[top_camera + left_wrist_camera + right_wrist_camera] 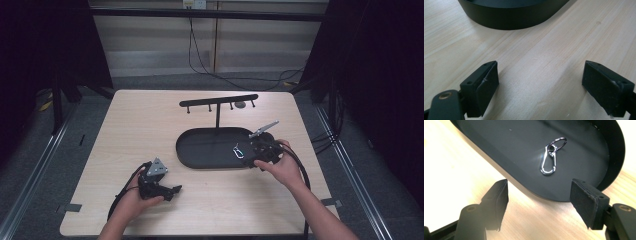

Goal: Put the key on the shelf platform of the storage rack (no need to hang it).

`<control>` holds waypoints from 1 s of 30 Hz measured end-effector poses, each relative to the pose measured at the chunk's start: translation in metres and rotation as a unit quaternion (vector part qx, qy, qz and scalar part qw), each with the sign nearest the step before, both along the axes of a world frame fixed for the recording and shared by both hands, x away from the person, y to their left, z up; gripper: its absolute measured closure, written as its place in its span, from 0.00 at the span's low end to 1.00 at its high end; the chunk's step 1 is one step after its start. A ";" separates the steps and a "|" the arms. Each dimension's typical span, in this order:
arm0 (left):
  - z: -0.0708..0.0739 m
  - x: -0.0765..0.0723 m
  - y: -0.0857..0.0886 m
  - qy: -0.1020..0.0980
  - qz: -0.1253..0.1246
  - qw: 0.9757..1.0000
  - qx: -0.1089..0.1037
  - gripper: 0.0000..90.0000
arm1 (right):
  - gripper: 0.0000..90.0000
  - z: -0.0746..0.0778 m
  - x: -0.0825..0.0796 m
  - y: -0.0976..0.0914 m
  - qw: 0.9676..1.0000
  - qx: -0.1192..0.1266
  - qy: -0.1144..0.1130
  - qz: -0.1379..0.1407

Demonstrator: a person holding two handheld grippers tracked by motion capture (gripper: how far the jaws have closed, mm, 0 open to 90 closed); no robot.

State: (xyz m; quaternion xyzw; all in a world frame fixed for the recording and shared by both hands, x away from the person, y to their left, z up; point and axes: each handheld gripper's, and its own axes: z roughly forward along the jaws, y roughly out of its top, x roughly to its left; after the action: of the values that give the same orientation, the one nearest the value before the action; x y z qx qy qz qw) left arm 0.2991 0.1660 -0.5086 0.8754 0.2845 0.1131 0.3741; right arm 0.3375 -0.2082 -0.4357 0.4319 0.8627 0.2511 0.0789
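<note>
Right gripper view: my right gripper (539,202), jaws wide and empty, faces the small silver metal carabiner clip (548,162) lying lengthwise straight ahead in the black oval tray (616,152)

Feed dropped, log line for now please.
right hand-held gripper: open, at tray rim | silver metal carabiner clip: lying in black oval tray | left hand-held gripper: open, over table

Black left tongs (176,189) with grey three-cornered plate, black right tongs (245,154), trailing black cables, bare forearms

Silver carabiner (548,162) flat in tray (499,150)
</note>
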 end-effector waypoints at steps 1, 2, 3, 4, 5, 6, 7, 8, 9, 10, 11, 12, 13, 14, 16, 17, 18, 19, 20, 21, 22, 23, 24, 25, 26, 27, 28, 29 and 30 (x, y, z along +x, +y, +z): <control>0.000 0.000 0.000 0.000 0.000 1.000 0.000 0.15 | 0.35 0.001 -0.001 -0.001 1.000 0.002 0.000 0.001; 0.000 0.000 0.000 0.000 0.000 1.000 0.000 0.15 | 0.35 0.001 -0.003 -0.001 1.000 0.003 0.000 0.001; 0.000 0.000 0.000 -0.001 0.001 1.000 0.000 0.15 | 0.35 0.001 -0.004 -0.002 1.000 0.005 -0.001 0.000; 0.000 0.000 0.000 0.002 0.001 1.000 -0.002 0.15 | 0.35 0.001 -0.006 -0.003 1.000 0.006 0.000 0.000; 0.000 0.000 0.000 0.000 0.001 1.000 0.001 0.15 | 0.35 0.001 -0.007 -0.004 1.000 0.008 0.001 0.001; 0.000 0.000 0.000 0.000 0.001 1.000 0.001 0.15 | 0.35 0.001 -0.008 -0.005 1.000 0.009 0.001 0.002; 0.000 0.000 0.000 0.000 0.000 1.000 -0.001 0.15 | 0.35 0.000 -0.011 -0.006 1.000 0.011 -0.001 0.004; 0.000 0.000 0.000 0.000 0.000 1.000 -0.001 0.15 | 0.35 0.000 -0.011 -0.006 1.000 0.011 -0.001 0.004; 0.000 0.000 0.000 0.001 0.001 1.000 -0.001 0.15 | 0.35 -0.002 -0.014 -0.008 1.000 0.010 -0.001 0.003; 0.000 0.000 0.000 0.001 0.001 1.000 -0.001 0.15 | 0.35 -0.002 -0.014 -0.008 1.000 0.010 -0.001 0.003; 0.000 0.000 0.000 0.000 0.000 1.000 0.000 0.15 | 0.35 -0.003 -0.016 -0.009 1.000 0.007 -0.001 0.004; 0.000 0.000 0.000 0.001 0.001 1.000 -0.001 0.15 | 0.35 -0.005 -0.018 -0.010 1.000 0.006 0.001 0.005; 0.000 0.000 0.000 0.001 0.000 1.000 -0.001 0.15 | 0.35 -0.006 -0.019 -0.010 1.000 0.005 0.002 0.006; 0.000 0.000 0.000 0.000 0.000 1.000 0.000 0.15 | 0.35 -0.008 -0.020 -0.011 1.000 0.005 0.002 0.005; 0.000 0.000 0.000 0.000 0.000 1.000 0.000 0.15 | 0.35 -0.010 -0.023 -0.014 1.000 0.003 0.003 0.004; 0.000 0.000 0.000 0.000 0.000 1.000 0.000 0.15 | 0.35 -0.011 -0.024 -0.015 1.000 0.005 0.002 0.004; 0.000 0.000 0.000 0.001 -0.001 1.000 0.000 0.15 | 0.35 -0.012 -0.025 -0.016 1.000 0.005 0.001 0.004; 0.000 0.000 0.000 0.001 -0.001 1.000 0.000 0.15 | 0.34 -0.013 -0.027 -0.018 1.000 0.004 0.003 0.003; 0.000 0.000 0.000 0.000 0.000 1.000 0.000 0.15 | 0.34 -0.014 -0.028 -0.020 1.000 0.004 0.002 0.004; 0.000 0.000 0.000 0.000 0.000 1.000 0.000 0.15 | 0.34 -0.015 -0.029 -0.020 1.000 0.005 0.003 0.001; 0.000 0.000 0.000 0.000 0.000 1.000 0.000 0.15 | 0.34 -0.015 -0.029 -0.020 1.000 0.005 0.003 0.001; 0.000 0.000 0.000 0.001 0.001 1.000 -0.001 0.15 | 0.34 -0.015 -0.031 -0.022 1.000 0.003 0.002 0.002; 0.000 0.000 0.000 0.001 -0.001 1.000 0.000 0.15 | 0.34 -0.016 -0.032 -0.023 1.000 0.003 0.000 0.003; 0.000 0.000 0.000 0.000 0.000 1.000 0.000 0.15 | 0.34 -0.017 -0.033 -0.023 1.000 0.003 0.001 0.002; 0.000 0.000 0.000 0.000 0.000 1.000 0.000 0.15 | 0.34 -0.017 -0.034 -0.025 1.000 0.005 0.000 0.004; 0.000 0.000 0.000 0.000 0.000 1.000 0.000 0.15 | 0.34 -0.018 -0.035 -0.025 1.000 0.002 0.003 0.002; 0.000 0.000 0.000 0.000 0.000 1.000 0.000 0.15 | 0.33 -0.018 -0.037 -0.026 1.000 -0.004 0.002 0.003; 0.000 0.000 0.000 0.000 0.000 1.000 0.000 0.15 | 0.33 -0.019 -0.039 -0.028 1.000 -0.001 -0.002 0.004; 0.000 0.000 0.000 0.000 0.000 1.000 0.000 0.15 | 0.33 -0.019 -0.039 -0.028 1.000 -0.001 -0.002 0.004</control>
State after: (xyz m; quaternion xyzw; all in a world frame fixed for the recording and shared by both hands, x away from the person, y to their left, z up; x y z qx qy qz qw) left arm 0.2991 0.1659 -0.5086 0.8754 0.2845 0.1132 0.3741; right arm 0.2988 -0.2358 -0.4549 0.4274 0.8647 0.2515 0.0801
